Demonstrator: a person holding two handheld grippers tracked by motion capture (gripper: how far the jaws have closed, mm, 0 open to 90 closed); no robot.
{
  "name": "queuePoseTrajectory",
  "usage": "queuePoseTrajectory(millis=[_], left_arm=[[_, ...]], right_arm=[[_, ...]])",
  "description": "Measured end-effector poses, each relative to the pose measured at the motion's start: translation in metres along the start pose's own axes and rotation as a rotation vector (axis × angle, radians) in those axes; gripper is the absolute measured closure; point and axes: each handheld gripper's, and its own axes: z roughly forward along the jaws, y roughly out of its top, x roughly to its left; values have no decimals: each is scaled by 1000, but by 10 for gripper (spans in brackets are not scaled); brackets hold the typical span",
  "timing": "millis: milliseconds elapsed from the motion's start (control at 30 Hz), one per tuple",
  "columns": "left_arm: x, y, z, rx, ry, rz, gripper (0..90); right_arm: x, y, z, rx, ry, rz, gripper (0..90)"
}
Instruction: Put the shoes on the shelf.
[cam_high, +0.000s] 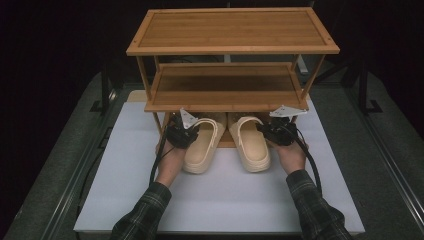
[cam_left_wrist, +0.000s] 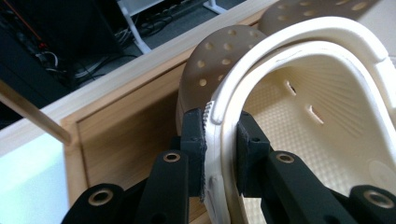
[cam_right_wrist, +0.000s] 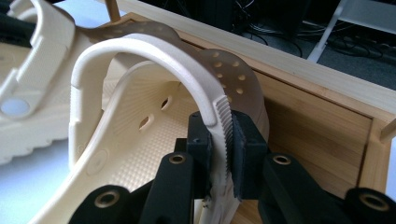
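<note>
Two cream clogs lie side by side at the near edge of the wooden shoe rack (cam_high: 232, 50), toes pushed in over its bottom shelf and heels still out toward the person. The left clog (cam_high: 202, 145) is held by the left claw (cam_high: 186, 131), which in the left gripper view is shut on the heel strap (cam_left_wrist: 219, 116) with one jaw outside it and one inside. The right clog (cam_high: 252, 144) is held the same way by the right claw (cam_high: 269, 129), its jaws pinching the ribbed side of that shoe's strap (cam_right_wrist: 219, 112).

Gripping the straps at the outer sides seems a sensible choice: the strap is thin enough for the jaws to close across, and it lets each shoe be steered straight into the rack without the claws meeting in the middle.

The rack stands at the far side of a white mat (cam_high: 125, 170) on the tabletop, its two upper shelves bare. Both forearms in plaid sleeves (cam_high: 145, 210) come in from the near edge.
</note>
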Motion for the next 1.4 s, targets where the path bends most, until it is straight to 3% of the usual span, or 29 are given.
queuePoseTrajectory(millis=[200,400,467,533,667,867,1000,1133,1200,1400], left_arm=[[-3,-5,7,11,7,-5,759],[2,-9,8,15,-24,-54,740],[2,-10,9,19,-41,-57,713],[2,-11,10,27,-58,-60,632],[3,-12,8,40,-88,-71,501],[17,-12,-15,13,-172,-135,370],[20,-16,-36,5,-216,-136,283],[23,-32,-57,-5,-287,-156,204],[21,-44,-65,12,-317,-139,183],[11,-72,-71,66,-348,-87,120]], right_arm=[[1,-2,6,0,2,18,789],[0,-4,8,21,5,16,779],[0,-6,9,38,3,18,768],[-1,-8,10,52,-1,19,744],[1,-7,9,52,10,33,572],[3,-4,-9,41,49,59,422],[6,-7,-28,26,74,56,365],[8,-20,-43,28,123,58,259],[8,-30,-48,36,155,60,220],[15,-57,-56,92,158,28,134]])
